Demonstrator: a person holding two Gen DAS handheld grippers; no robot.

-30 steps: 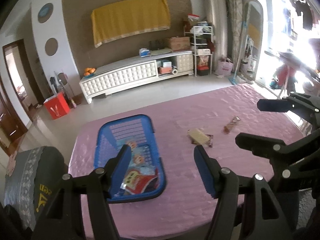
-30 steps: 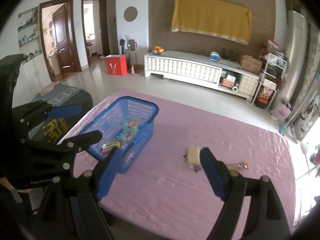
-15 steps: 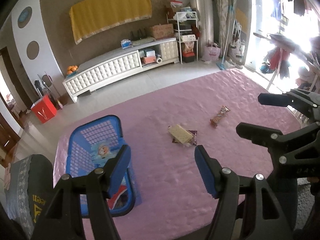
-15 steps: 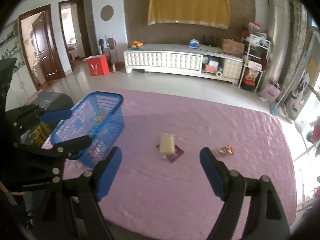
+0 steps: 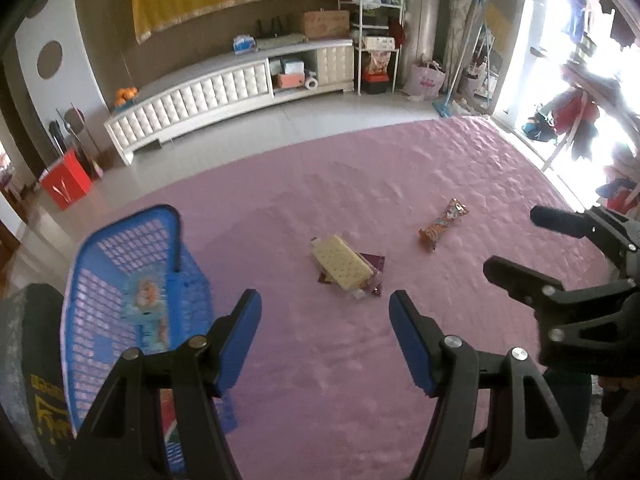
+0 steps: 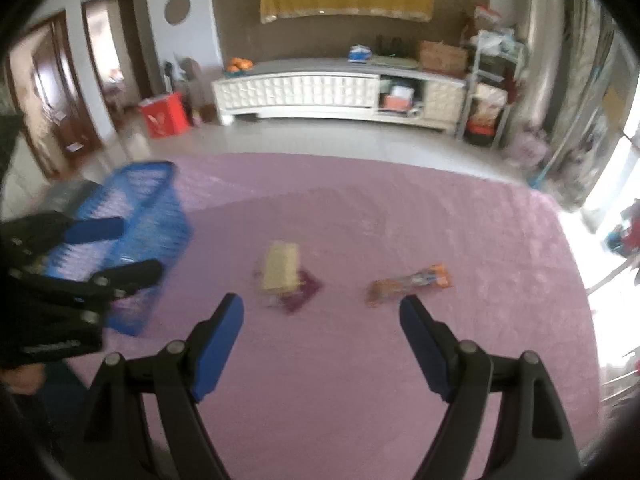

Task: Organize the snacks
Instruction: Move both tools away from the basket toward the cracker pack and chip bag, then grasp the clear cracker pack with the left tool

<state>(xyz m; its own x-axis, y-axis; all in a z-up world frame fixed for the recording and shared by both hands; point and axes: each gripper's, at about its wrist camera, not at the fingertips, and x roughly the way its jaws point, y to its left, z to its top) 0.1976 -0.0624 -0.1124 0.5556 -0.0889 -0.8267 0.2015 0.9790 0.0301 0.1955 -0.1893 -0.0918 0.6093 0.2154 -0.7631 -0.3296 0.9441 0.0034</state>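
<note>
On the pink tablecloth lies a pale cracker pack on top of a dark purple packet, with an orange snack bar to their right. A blue plastic basket with several snack packets inside stands at the left. My left gripper hovers open and empty just short of the cracker pack. My right gripper is open and empty too, with the cracker pack and orange bar ahead of it and the basket to its left.
A dark cushioned seat sits beside the basket at the table's left edge. Beyond the table is bare floor, a long white cabinet, a red box and a shelf rack. Bright windows lie to the right.
Both grippers have come down and forward over the table toward the loose snacks; the basket has slid to the left edge of both views. Neither holds anything.
</note>
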